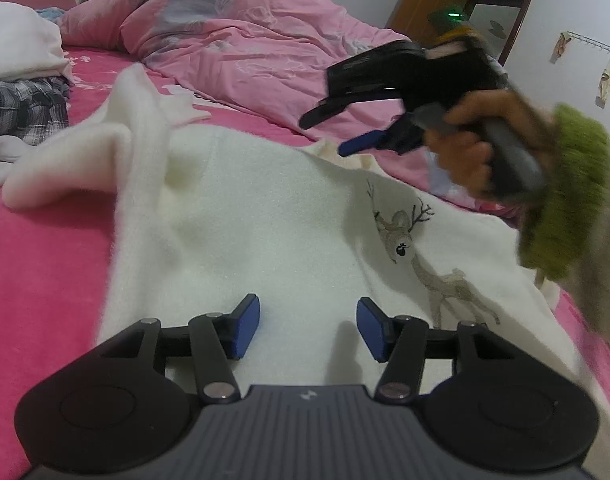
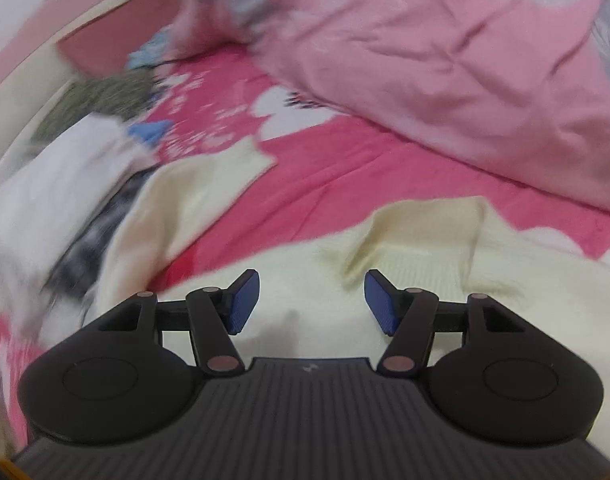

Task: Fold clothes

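Observation:
A cream-white fuzzy sweater (image 1: 241,216) with an embroidered deer (image 1: 433,268) lies spread on the pink bed, one sleeve (image 1: 77,164) flopped out to the left. My left gripper (image 1: 308,330) hovers low over the sweater's near part, open, blue pads apart with only cloth below them. In the left wrist view my right gripper (image 1: 329,136) hangs above the sweater's far right edge, held by a hand in a green cuff, blurred. The right wrist view shows my right gripper (image 2: 312,300) open over the sweater (image 2: 417,248) near its ribbed hem, nothing between the pads.
A rumpled pink quilt (image 1: 241,28) fills the far side of the bed (image 1: 37,280). A pile of clothes with a plaid garment (image 1: 21,108) and white fabric (image 1: 17,44) sits at the left. A wooden cabinet (image 1: 437,4) stands at the back right.

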`<state>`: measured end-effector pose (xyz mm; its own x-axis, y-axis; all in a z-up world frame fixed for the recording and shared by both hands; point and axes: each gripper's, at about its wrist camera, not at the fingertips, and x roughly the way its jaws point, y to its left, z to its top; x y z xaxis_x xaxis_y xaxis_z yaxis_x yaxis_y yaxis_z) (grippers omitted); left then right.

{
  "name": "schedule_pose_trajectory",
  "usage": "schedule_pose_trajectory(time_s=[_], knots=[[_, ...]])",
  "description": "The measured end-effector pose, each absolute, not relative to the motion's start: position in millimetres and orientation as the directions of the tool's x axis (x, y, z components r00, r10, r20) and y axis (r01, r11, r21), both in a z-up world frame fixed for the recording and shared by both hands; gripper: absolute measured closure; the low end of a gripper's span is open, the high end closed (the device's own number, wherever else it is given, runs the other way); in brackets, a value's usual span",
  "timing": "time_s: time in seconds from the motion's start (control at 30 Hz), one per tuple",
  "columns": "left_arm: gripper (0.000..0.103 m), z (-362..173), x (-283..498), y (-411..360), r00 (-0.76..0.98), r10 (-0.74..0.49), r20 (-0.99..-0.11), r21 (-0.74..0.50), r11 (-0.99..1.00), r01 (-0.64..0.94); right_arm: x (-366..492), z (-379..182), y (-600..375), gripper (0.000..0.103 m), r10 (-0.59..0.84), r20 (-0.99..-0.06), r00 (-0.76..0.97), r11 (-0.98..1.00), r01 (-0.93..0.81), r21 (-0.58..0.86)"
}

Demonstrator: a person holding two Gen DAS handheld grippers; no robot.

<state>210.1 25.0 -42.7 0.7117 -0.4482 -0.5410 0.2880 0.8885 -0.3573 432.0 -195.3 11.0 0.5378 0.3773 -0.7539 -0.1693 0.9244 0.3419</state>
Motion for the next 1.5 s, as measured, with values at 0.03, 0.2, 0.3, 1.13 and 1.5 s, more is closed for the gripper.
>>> schedule_pose_trajectory(time_s=[0.03,0.2,0.3,1.13,1.5], knots=[[0.048,-42.7,209.7,25.2,0.712,-0.449,-0.541,-0.358,0.888,0.288,437.2,9.1,-190.8,0.045,0.358,-0.761,0.541,0.933,-0.172,0.317],[0.048,-42.7,208.5,24.7,0.711,-0.448,-0.541,-0.357,0.889,0.289,456.6,-6.6,-171.7,0.045,0.305,-0.798,0.520,0.951,-0.217,0.222],[0.048,-42.4,208.5,23.8,0.712,-0.447,-0.542,-0.355,0.889,0.288,461.0,-18.9,-167.0,0.045,0.296,-0.805,0.515,0.950,-0.243,0.194],[0.048,-43.2,207.8,22.8,0.714,-0.443,-0.542,-0.346,0.892,0.291,507.2,-43.8,-151.8,0.102,0.252,-0.676,0.693,0.952,-0.305,0.042],[0.048,-42.8,207.8,24.1,0.711,-0.450,-0.541,-0.358,0.888,0.289,459.0,27.6,-216.8,0.049,0.373,-0.675,0.637,0.927,-0.228,0.297]])
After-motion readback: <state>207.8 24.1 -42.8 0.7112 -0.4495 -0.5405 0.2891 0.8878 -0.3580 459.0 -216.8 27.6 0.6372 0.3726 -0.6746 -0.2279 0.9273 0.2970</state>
